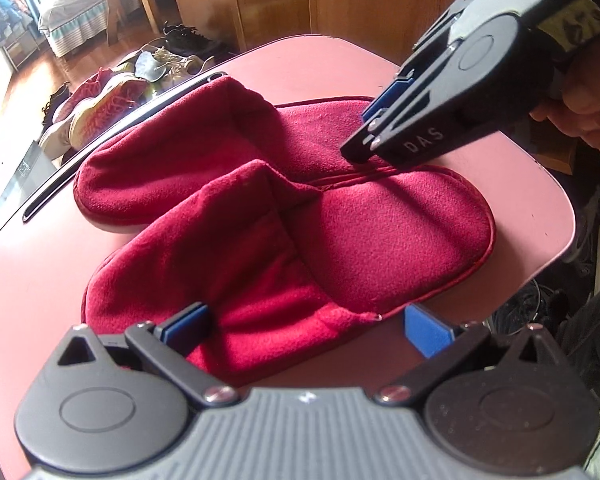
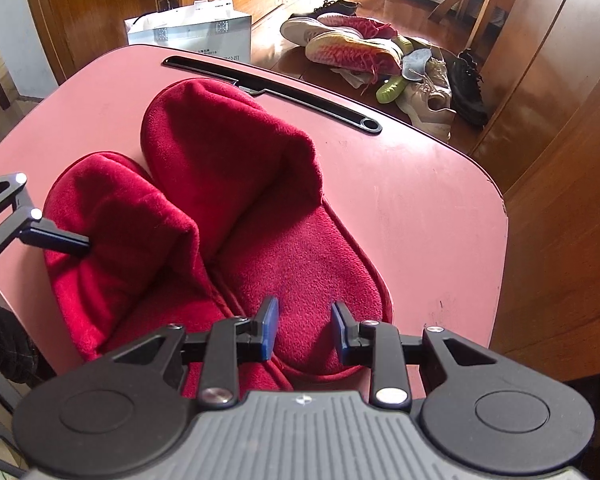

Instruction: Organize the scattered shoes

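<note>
slippers [image 1: 284, 216] paired on table [image 1: 320, 60] | left fingers [image 1: 192, 320] spread | right fingers [image 2: 270, 326] apart, apparently holding nothing

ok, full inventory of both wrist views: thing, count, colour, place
slippers: two, dark red fleece, side by side on the table, touching
table: one, pink top with a black slot along the far edge
shoe pile: several sneakers, pink-yellow, white, black, green, on the wood floor beyond the table
paper bag: one, white, on the floor behind the table
left hand-held gripper: open, straddling the nearer slipper
right hand-held gripper: partly open above the other slipper's heel
</note>
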### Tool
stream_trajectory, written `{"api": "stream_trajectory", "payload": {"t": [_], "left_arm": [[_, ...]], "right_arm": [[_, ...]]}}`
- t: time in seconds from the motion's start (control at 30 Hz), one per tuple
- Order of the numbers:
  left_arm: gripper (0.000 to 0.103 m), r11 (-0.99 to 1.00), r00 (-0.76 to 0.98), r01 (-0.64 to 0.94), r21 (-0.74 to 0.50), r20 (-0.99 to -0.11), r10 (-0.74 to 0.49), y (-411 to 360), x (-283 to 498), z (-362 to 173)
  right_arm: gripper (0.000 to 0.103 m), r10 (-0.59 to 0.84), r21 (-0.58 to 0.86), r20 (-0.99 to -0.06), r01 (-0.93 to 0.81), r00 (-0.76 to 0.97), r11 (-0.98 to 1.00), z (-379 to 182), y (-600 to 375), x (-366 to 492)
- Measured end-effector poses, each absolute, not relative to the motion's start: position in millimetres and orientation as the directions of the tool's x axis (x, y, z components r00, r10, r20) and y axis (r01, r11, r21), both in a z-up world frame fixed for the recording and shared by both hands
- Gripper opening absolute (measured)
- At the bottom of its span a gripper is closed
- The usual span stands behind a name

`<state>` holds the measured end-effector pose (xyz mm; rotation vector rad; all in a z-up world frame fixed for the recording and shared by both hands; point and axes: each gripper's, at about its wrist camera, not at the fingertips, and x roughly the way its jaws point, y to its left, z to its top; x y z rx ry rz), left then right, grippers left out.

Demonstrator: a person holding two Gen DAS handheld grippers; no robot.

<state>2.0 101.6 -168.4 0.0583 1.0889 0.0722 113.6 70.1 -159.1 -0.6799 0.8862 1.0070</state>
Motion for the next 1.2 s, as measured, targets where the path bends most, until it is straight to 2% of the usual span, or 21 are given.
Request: {"api": "stream_trajectory", "payload": {"t": [0.1, 0.27, 0.43, 0.57, 0.73, 1.2], "left_arm": [[0.103, 0.993, 0.467, -0.08, 0.087, -0.877, 0.115, 99, 0, -165], [0.103, 0.967, 0.511, -0.255, -0.011, -0.85, 0.125, 92, -20, -152], [0.103, 0.94, 0.498, -0.342, 0.009, -0.847, 0.189, 99, -20, -158], [0.103, 0.907, 0.49, -0.42, -0.031, -0.849, 0.198, 114, -19, -161], [0.103, 0.91, 0.483, -0.415, 0.023, -0.842, 0.241, 117, -17, -165], [0.103, 0.929, 0.478, -0.369, 0.037, -0.85, 0.223, 140, 2, -167]], "right_arm": [[0.028, 0.426, -0.1, -0.865, -0.922, 0.267, 0.375, -155, 71, 113], [0.028, 0.489, -0.075, -0.813, -0.89, 0.315, 0.449, -140, 72, 126], [0.028, 0.45, -0.071, -0.831, -0.864, 0.327, 0.498, -150, 88, 139], [0.028, 0.451, -0.083, -0.834, -0.879, 0.319, 0.47, -155, 97, 137], [0.028, 0.472, -0.104, -0.818, -0.892, 0.329, 0.441, -164, 95, 135], [0.028, 0.42, -0.12, -0.842, -0.878, 0.337, 0.464, -162, 80, 130]]}}
